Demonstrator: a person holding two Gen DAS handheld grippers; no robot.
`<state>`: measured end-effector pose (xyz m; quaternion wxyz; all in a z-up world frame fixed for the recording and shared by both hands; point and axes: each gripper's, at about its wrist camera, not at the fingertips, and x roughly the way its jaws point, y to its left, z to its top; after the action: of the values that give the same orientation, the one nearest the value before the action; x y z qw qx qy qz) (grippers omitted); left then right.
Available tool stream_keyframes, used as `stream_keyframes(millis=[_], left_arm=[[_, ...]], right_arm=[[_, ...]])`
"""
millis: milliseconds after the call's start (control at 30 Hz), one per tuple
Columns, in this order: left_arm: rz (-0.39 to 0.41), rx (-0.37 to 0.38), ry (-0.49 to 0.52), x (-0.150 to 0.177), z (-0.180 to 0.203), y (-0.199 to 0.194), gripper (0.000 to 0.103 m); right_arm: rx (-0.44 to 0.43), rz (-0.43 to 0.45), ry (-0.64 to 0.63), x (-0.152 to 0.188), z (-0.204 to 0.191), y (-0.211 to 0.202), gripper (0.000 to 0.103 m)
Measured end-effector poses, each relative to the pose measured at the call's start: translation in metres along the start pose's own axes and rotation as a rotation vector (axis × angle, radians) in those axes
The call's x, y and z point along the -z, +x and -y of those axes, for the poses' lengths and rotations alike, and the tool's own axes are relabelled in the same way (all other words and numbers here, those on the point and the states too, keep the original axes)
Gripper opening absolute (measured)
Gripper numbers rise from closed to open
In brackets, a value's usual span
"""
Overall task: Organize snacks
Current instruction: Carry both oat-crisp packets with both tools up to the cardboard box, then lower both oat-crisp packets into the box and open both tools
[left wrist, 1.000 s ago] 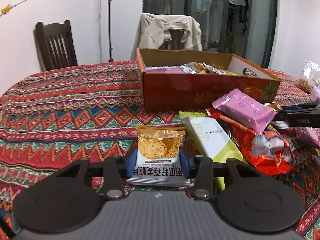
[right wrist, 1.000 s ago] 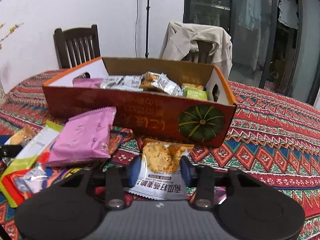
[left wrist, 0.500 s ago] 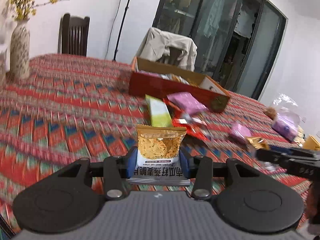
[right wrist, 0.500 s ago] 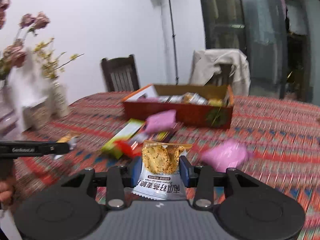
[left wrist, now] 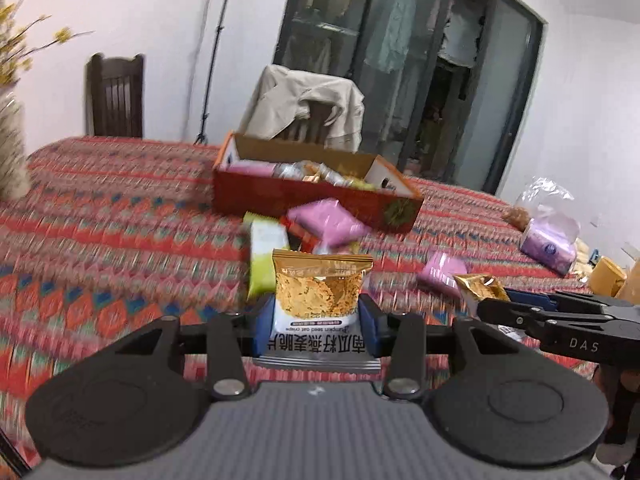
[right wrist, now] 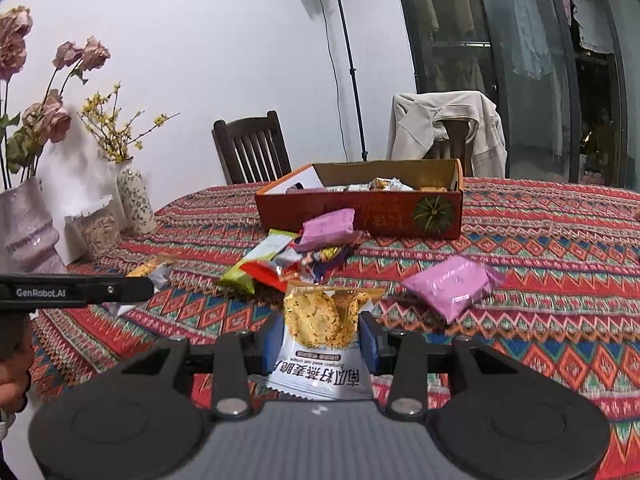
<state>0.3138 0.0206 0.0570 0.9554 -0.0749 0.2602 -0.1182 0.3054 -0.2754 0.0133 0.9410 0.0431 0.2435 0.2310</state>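
Note:
My left gripper point(left wrist: 316, 322) is shut on a gold-and-white oat crisp packet point(left wrist: 320, 296), held above the table. My right gripper point(right wrist: 320, 340) is shut on a matching oat crisp packet point(right wrist: 322, 332). The red cardboard snack box point(left wrist: 304, 196) stands far ahead on the patterned tablecloth with several packets inside; it also shows in the right wrist view point(right wrist: 380, 208). A pile of loose snacks point(right wrist: 296, 252) lies in front of the box, with a pink packet point(right wrist: 450, 286) apart on the right. The right gripper shows in the left wrist view point(left wrist: 560, 320); the left gripper shows in the right wrist view point(right wrist: 76, 290).
Vases with flowers point(right wrist: 132, 196) and a jar point(right wrist: 94, 232) stand at the table's left edge. Plastic bags with snacks point(left wrist: 548, 228) lie at the right. A dark chair point(right wrist: 250, 148) and a chair with a beige jacket point(right wrist: 448, 128) stand behind the table.
Both grippers have pulled back from the box and risen, each still holding its oat crisp packet. The box and snack pile now look much farther away.

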Motion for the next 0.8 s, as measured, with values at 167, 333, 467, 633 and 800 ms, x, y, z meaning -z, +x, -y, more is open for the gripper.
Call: stream_keyframes(millis=[167,333,467,633,800], left_arm=[[0.073,0.030,0.052,-0.072,0.000,0.051,0.044],[0.080,-0.010,0.098,-0.131,0.002,0.137,0.044],[0.043,-0.038,0.093,-0.153,-0.006,0.205,0.044],[-0.044,-0.050,0.066,-0.156,-0.024,0.276,0.044],[-0.080,-0.070,0.027,-0.146,-0.044,0.304,0.053]], right_arm=[[-0.012,0.069,-0.048,-0.055,0.017,0.029,0.040],[-0.027,0.077,-0.055,-0.128,0.044,0.097,0.040],[-0.036,-0.001,-0.027,-0.169,0.066,0.175,0.040],[0.028,-0.134,-0.028,-0.187,0.082,0.276,0.040],[0.048,-0.224,-0.012,-0.179,0.087,0.336,0.043]])
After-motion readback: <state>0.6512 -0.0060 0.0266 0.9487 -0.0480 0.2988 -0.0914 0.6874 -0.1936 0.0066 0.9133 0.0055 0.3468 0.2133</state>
